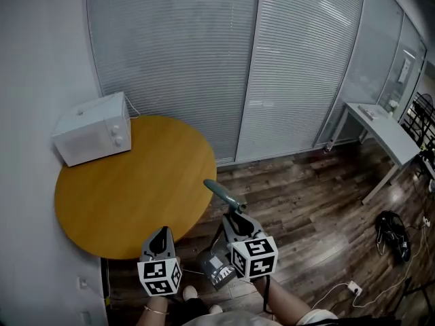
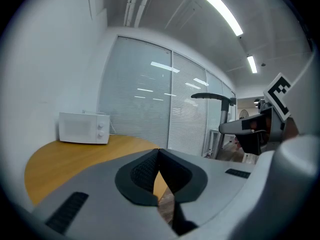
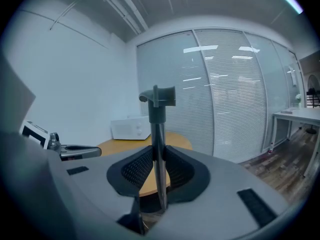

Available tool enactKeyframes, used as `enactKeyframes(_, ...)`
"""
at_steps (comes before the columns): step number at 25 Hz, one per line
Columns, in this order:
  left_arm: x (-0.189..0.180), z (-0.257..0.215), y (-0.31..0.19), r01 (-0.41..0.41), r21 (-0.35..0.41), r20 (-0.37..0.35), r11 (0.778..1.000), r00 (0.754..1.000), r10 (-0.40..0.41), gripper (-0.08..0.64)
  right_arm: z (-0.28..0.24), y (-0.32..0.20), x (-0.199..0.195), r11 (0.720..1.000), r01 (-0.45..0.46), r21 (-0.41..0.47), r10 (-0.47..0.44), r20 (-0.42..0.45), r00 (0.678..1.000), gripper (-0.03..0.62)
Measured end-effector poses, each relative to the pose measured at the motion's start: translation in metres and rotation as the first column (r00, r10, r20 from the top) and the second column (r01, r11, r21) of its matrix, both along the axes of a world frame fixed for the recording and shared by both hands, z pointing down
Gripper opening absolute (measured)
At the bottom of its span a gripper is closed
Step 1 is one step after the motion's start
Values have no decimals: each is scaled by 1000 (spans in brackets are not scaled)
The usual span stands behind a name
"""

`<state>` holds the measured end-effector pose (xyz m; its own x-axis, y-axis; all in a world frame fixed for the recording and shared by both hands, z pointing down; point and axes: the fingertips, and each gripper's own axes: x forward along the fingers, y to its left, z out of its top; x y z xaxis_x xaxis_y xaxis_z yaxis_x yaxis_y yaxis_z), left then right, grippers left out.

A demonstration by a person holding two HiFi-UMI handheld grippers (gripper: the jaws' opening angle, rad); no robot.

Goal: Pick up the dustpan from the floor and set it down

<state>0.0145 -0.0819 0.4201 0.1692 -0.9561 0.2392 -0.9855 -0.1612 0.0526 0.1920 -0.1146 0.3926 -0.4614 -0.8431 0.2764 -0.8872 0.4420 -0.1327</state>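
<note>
— what could be going wrong here?
— you're gripping the dustpan [image 1: 216,272] only by its thin handle, so it may be swinging, slipping, or clipping the round table [image 1: 129,182].
— and the claws?
— your right gripper [image 3: 159,171] is clamping that handle, with the pan hanging near your feet. your left gripper [image 2: 159,170] is sitting closed and empty.

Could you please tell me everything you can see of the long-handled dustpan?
The long-handled grey dustpan looks lifted off the dark wooden floor. Its slim metallic pole is clamped between the jaws of the right gripper. The pole ends in a dark teal grip leaning toward the round wooden table, and the grey pan hangs below the gripper. Nothing else visibly touches it.
</note>
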Motion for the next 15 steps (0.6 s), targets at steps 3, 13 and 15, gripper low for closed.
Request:
enactKeyframes(3,25,0,-26,-55,4,1,998,999,55,17,0,-17,37,997,-79,5,79,3,997,97)
enactKeyframes(13,113,1,-122,-220,30,-33,975,975,221,17,4,-79,136,964,-265,13,265,-23,964,97)
enactKeyframes(15,129,1,-146,-241,32,-44,970,969,242,17,5,-98,148,961,-278,11,278,-39,960,98)
